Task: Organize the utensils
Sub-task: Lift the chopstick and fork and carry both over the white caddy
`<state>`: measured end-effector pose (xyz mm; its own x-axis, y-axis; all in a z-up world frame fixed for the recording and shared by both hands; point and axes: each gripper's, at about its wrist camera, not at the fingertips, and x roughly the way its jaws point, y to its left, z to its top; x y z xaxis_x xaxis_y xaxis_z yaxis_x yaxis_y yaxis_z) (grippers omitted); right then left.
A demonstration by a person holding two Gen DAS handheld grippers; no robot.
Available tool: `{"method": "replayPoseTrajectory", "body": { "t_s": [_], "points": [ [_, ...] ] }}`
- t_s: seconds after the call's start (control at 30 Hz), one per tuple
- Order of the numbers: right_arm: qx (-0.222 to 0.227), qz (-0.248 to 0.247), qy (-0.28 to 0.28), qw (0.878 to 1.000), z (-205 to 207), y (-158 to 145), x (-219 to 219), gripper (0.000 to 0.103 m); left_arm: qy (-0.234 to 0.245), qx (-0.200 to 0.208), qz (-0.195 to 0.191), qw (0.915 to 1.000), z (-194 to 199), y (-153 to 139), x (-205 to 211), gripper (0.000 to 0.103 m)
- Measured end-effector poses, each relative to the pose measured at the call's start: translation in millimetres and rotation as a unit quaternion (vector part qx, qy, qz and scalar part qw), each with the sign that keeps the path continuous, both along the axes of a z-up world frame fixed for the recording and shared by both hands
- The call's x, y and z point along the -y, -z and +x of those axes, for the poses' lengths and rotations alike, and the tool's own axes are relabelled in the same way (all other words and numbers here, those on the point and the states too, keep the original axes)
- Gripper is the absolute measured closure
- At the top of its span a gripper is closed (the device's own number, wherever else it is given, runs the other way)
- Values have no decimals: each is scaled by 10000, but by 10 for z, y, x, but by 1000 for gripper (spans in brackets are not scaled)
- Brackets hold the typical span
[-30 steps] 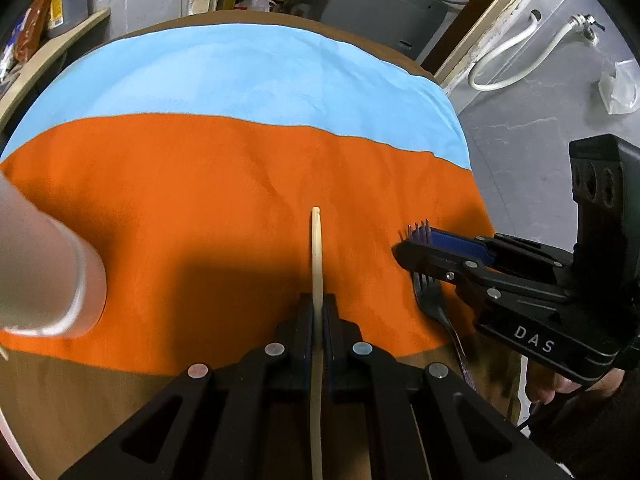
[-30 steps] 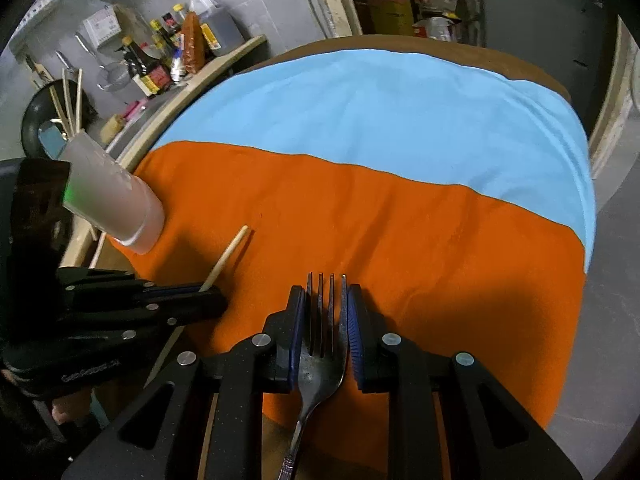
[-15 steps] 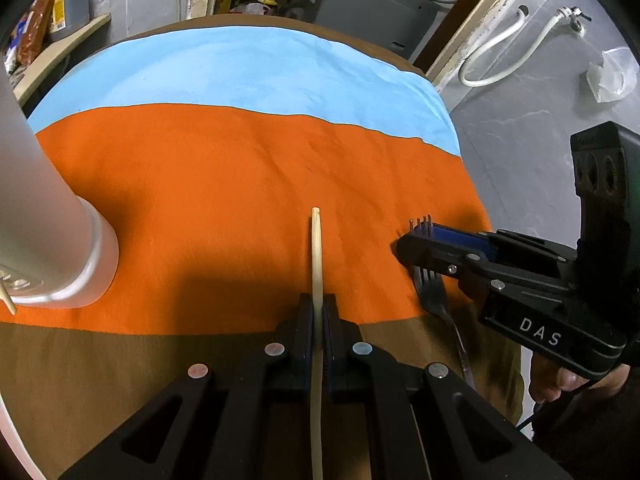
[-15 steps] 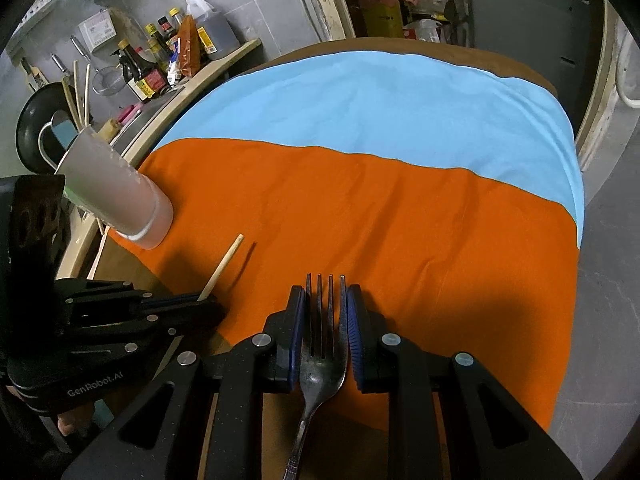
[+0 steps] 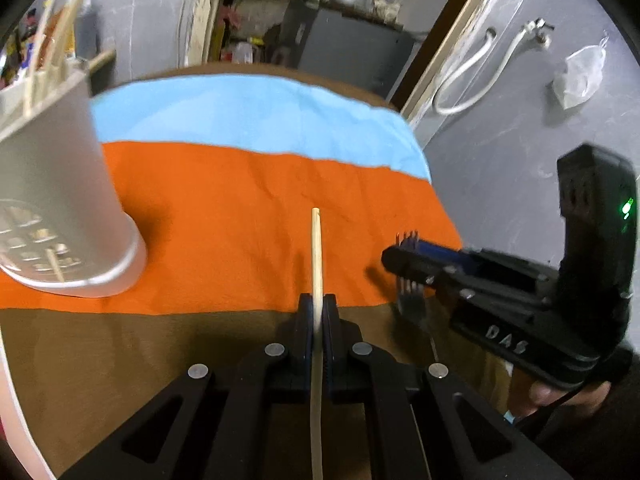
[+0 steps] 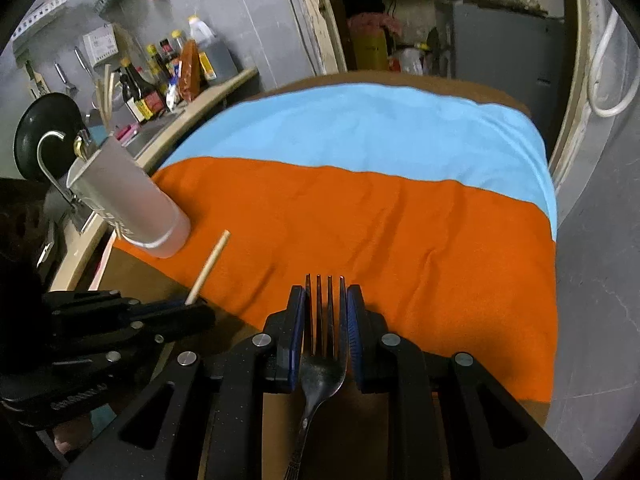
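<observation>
Both fisheye views were dim indoors yet the orange cloth and blue cloth looked saturated and evenly lit. Light seemed to fall from above and behind, casting soft dark shadows ahead of the metal utensil cup and under the right gripper. The left view was smeared by motion blur; the right was sharper. Straight lines bowed near the edges, and black vignette filled the corners.

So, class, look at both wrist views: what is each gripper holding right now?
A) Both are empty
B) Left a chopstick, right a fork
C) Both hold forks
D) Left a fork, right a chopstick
B: the left gripper is closed on a chopstick, while the right gripper clamps the fork between its fingers.
</observation>
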<state>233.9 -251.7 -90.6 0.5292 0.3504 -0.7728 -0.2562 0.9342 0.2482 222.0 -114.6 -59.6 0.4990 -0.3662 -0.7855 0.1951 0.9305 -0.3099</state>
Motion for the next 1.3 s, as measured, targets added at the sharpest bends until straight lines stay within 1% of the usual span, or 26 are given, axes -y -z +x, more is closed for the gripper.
{"method": "replayPoseTrajectory", "body": {
  "t_s": [0.13, 0.27, 0.33, 0.4, 0.53, 0.77, 0.97, 1.17, 1.3],
  "points": [
    [73, -172, 290, 9994, -23, -32, -30, 85, -74, 141, -97, 9998, -45, -70, -81, 98],
    [176, -43, 548, 9983, -65, -83, -22, 85, -139, 259, -141, 9995, -137, -141, -194, 98],
    [297, 30, 580, 9979, -123, -120, -20, 85, -178, 353, -153, 9991, -176, -172, -227, 98],
    [518, 135, 620, 9966, -202, -184, -19, 85, -215, 489, -177, 9984, -233, -218, -259, 98],
    [943, 192, 715, 9928, -365, -310, -36, 85, -266, 740, -155, 9968, -330, -313, -332, 98],
    [1557, 17, 726, 9851, -568, -513, -182, 85, -494, 1111, -237, 9923, -401, -460, -510, 98],
    [1929, -206, 708, 9785, -687, -671, -336, 85, -617, 1274, -234, 9897, -412, -534, -614, 98],
    [2397, -378, 626, 9681, -831, -883, -489, 85, -743, 1489, -267, 9857, -457, -665, -705, 98],
    [2524, -502, 503, 9650, -899, -974, -604, 85, -763, 1675, -244, 9826, -490, -769, -706, 98]
  ]
}}
